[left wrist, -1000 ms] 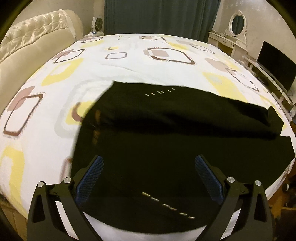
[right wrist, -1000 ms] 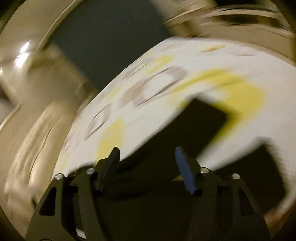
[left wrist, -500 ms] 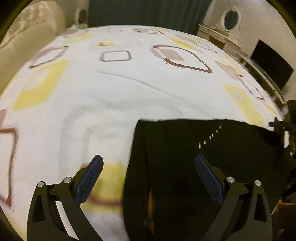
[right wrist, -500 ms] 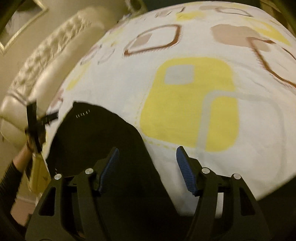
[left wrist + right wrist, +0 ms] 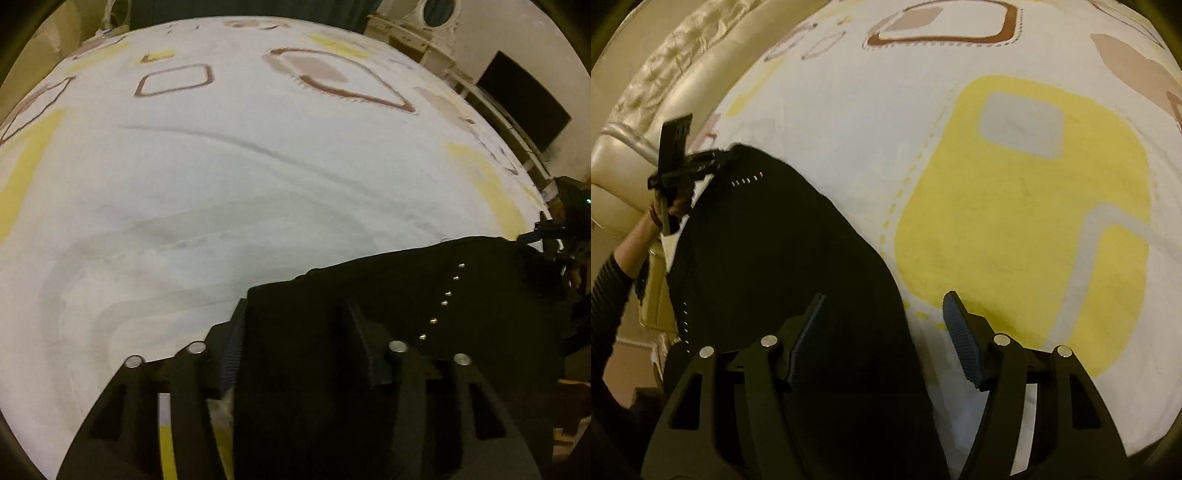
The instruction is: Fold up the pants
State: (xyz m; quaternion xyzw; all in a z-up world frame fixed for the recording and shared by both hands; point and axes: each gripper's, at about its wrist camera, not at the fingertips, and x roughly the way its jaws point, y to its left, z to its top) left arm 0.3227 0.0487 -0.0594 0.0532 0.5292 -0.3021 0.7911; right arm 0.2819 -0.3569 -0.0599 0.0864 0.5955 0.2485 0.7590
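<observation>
I am pinching the pants (image 5: 388, 295) with my left tool (image 5: 295, 332) while the right tool (image 5: 882, 332), spread, is hovering near the bed (image 5: 1015, 221) edge, risking a one-sided, skewed fold.

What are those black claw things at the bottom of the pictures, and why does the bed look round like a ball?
Those are tongs. A person holds one in each hand, and a tiny camera on each looks forward between its two fingers. The lens bends everything, so the flat bed looks round. One picture comes from the left tongs, which have closed partway around the edge of the black pants. The other comes from the right tongs, open around the pants' other end. In that picture you can see the left tongs far off, at the pants' corner.
</observation>
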